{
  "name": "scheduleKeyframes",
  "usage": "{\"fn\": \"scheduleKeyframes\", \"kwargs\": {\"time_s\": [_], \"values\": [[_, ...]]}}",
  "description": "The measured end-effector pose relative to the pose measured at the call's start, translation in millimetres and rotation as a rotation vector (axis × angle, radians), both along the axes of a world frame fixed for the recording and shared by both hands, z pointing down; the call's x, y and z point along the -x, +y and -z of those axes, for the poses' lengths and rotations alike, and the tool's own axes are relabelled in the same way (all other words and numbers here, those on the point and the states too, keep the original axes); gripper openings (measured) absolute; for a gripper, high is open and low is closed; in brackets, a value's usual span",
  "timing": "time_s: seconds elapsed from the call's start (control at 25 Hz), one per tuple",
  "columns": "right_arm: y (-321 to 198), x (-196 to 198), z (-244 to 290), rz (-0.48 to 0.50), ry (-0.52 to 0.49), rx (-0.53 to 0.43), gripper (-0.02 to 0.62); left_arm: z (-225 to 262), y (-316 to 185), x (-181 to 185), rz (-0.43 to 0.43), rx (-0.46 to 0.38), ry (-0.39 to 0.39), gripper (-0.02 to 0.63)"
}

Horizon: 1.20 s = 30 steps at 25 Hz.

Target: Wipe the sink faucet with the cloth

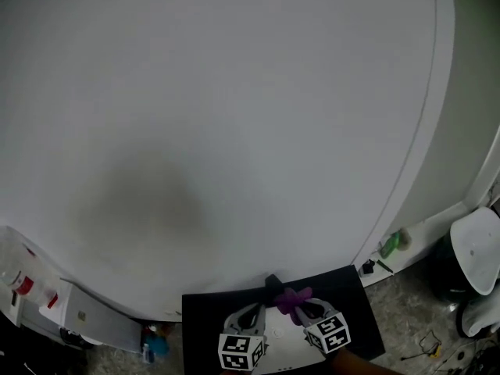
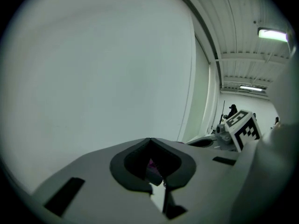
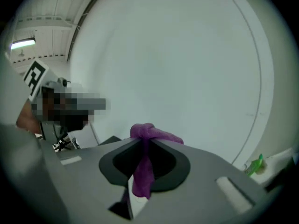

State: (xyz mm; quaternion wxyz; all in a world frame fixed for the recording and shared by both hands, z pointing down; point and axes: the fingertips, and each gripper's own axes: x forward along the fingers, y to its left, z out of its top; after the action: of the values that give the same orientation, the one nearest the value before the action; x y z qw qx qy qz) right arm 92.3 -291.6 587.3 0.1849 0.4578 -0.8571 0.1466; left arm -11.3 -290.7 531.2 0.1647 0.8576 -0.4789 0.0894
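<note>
A purple cloth (image 1: 292, 299) is bunched in my right gripper (image 1: 303, 309), which is shut on it; in the right gripper view the cloth (image 3: 148, 136) pokes out above the tips and hangs down between the jaws. My left gripper (image 1: 256, 312) sits just left of it, jaws closed tip to tip (image 2: 150, 140) with nothing gripped; a speck of purple shows through their hollow. Both hover low over a black surface (image 1: 355, 307) with a white patch (image 1: 283, 355). A dark stub (image 1: 273, 283) rises just beyond the cloth. I cannot pick out a faucet in any view.
A plain white wall (image 1: 219, 116) fills most of the head view. A green item (image 1: 391, 244) lies on a white ledge at right, beside a white rounded seat (image 1: 478, 248). White boxes (image 1: 86, 319) stand at lower left.
</note>
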Motion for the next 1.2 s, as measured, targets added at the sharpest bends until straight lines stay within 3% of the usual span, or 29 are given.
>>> {"fn": "scheduleKeyframes", "kwargs": {"time_s": [0.2, 0.4, 0.68, 1.2], "values": [[3.9, 8.1, 102.2, -0.014, -0.094, -0.183, 0.043, 60.9, -0.2, -9.9, 0.004, -0.107, 0.039, 0.006], [12.1, 19.2, 155.1, -0.011, -0.145, -0.269, 0.041, 100.4, 3.6, -13.4, 0.001, -0.202, 0.033, 0.006], [20.0, 30.7, 176.0, -0.001, -0.148, -0.33, 0.04, 110.5, 4.7, -6.4, 0.021, -0.208, 0.061, 0.006], [23.8, 33.5, 181.3, -0.012, -0.18, -0.321, 0.04, 107.6, 8.5, -2.2, 0.027, -0.204, 0.054, 0.006]]}}
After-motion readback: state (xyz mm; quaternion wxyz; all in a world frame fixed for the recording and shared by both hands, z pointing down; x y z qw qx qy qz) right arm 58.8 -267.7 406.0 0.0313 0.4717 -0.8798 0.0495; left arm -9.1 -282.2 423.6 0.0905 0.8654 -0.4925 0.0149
